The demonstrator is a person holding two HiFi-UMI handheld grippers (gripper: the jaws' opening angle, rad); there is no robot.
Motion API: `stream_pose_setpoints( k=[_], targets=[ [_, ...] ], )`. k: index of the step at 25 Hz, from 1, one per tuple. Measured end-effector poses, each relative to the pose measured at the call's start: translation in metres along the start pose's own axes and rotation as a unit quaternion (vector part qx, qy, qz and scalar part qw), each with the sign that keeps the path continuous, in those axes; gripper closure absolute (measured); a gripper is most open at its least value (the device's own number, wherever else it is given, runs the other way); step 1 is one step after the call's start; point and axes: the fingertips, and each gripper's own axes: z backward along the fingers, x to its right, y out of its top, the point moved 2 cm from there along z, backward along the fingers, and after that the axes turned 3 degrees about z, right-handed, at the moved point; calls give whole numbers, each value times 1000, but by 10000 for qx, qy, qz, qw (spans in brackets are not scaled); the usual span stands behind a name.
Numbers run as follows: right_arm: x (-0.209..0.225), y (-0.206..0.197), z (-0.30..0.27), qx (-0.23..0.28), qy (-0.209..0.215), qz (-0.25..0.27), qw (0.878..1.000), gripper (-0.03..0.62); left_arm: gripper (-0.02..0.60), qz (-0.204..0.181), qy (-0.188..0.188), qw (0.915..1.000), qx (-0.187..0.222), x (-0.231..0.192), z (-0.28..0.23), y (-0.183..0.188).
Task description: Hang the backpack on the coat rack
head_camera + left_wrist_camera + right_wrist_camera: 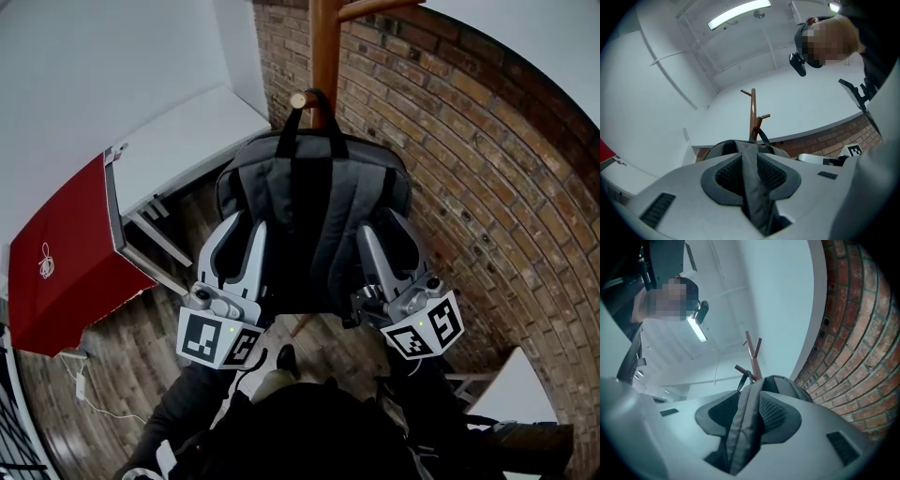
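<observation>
While left gripper (pixel 247 228) and right gripper (pixel 382 225) gape, backpack (pixel 309 202) hangs from rack (pixel 324 56).

The coat rack (pixel 324 56) ran off the head view's top edge, and its lower pole and foot were hidden behind the backpack (pixel 314 216). Seen from the left gripper (pixel 751 164), the shoulder strap (pixel 752 187) dropped out of sight between the jaws. From there the peg (pixel 298 99) under the top loop (pixel 761 135) looked too small to make out, perhaps covered by that loop.
</observation>
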Motion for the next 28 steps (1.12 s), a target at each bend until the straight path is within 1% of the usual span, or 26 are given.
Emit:
stream_pose_setpoints(
  k=[4, 8, 9, 11, 13, 15, 18, 21, 24, 28],
  targets=[
    [-4, -14, 25, -240, -58, -104, 9996, 465, 491, -84, 181, 9997, -131, 13, 19, -12],
    [-10, -25, 42, -521, -50, -180, 9985, 467, 571, -221, 266, 9982, -490, 33, 29, -28],
    [-13, -25, 45, -580, -26, -146, 9982, 481, 572, -241, 251, 9980, -519, 38, 30, -31],
    [-17, -25, 51, -698, -7, 12, 9976, 537, 572, -259, 242, 9983, -470, 46, 32, -32],
    [-21, -23, 55, -780, 55, 93, 9969, 574, 572, -214, 291, 9983, -458, 53, 35, -32],
    [-28, -23, 59, -869, 165, 66, 9961, 585, 572, -191, 265, 9981, -518, 63, 38, -30],
    [-37, -21, 59, -985, 364, 66, 9944, 586, 572, -240, 125, 9984, -492, 77, 35, -28],
    [-41, -20, 53, -1008, 541, 127, 9934, 586, 572, -258, 196, 9974, -643, 80, 31, -36],
    [-44, -22, 54, -1076, 649, 132, 9920, 586, 572, -321, 163, 9972, -662, 86, 30, -40],
    [-48, -20, 54, -1065, 724, 148, 9916, 586, 572, -252, 122, 9969, -735, 94, 29, -42]
  ],
)
